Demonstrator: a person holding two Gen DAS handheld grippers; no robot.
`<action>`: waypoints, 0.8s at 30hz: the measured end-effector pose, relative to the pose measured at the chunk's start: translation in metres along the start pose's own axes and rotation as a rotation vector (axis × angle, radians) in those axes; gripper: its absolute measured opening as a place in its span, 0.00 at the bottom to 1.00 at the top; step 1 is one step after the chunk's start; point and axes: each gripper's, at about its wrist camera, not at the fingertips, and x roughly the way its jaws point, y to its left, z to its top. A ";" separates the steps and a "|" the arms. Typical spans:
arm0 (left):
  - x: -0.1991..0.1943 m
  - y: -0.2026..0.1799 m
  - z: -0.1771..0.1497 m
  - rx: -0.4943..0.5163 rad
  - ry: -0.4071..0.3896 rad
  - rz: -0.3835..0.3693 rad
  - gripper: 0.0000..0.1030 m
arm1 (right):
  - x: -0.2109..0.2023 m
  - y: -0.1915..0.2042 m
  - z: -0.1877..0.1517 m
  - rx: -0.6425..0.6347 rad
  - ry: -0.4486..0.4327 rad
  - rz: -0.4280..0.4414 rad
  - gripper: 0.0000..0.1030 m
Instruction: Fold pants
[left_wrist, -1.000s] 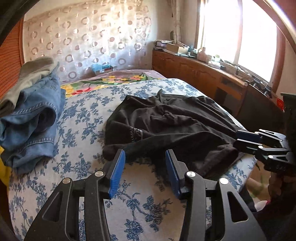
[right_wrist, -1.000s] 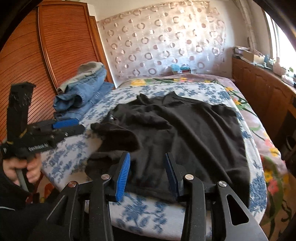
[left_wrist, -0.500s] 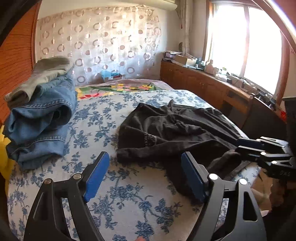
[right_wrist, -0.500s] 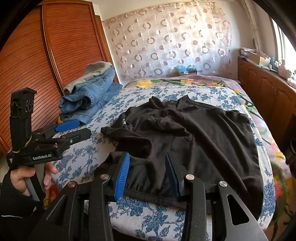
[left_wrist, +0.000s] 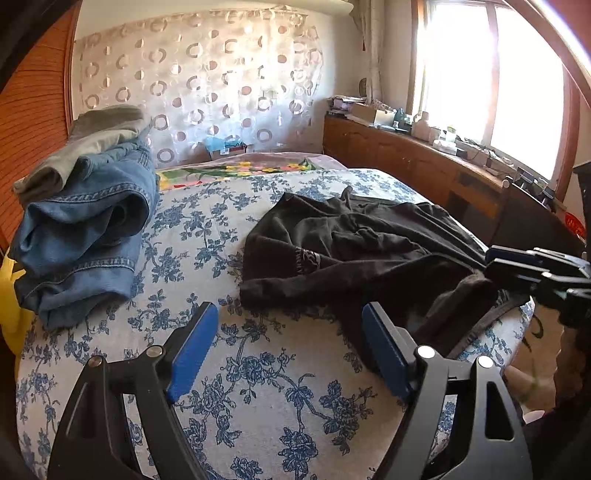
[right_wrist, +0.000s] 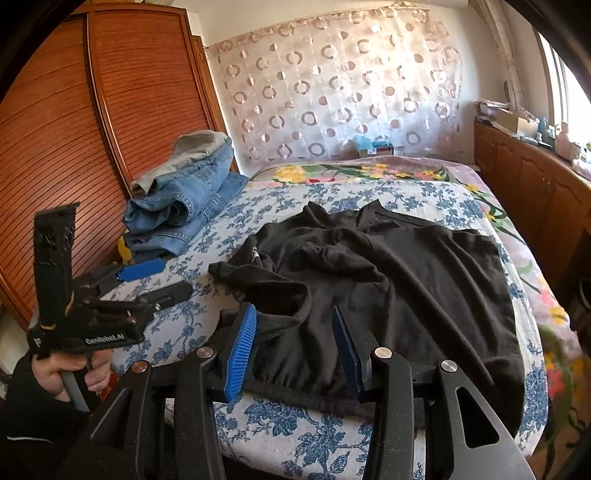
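Observation:
Black pants lie crumpled and spread on the blue-flowered bedspread; they also show in the right wrist view. My left gripper is wide open above bare bedspread, just left of the pants' near edge. It shows at the left of the right wrist view. My right gripper is open, its blue pads either side of the pants' near hem without closing on it. It shows at the right edge of the left wrist view.
A pile of folded blue jeans topped by grey clothing sits at the bed's left side, also in the right wrist view. A wooden wardrobe stands left. A cluttered wooden counter runs under the window.
My left gripper opened wide and drew back to the left, off the pants. My right gripper stayed open and moved in over the pants' near hem.

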 end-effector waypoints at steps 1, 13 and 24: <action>0.000 0.000 -0.001 -0.002 0.002 0.002 0.78 | 0.001 0.001 -0.001 -0.002 0.003 -0.001 0.48; 0.003 0.001 -0.007 -0.007 0.017 0.002 0.79 | 0.054 -0.003 0.001 0.093 0.137 0.115 0.52; -0.002 0.018 -0.018 -0.045 0.020 0.022 0.79 | 0.081 -0.011 0.008 0.091 0.174 0.175 0.03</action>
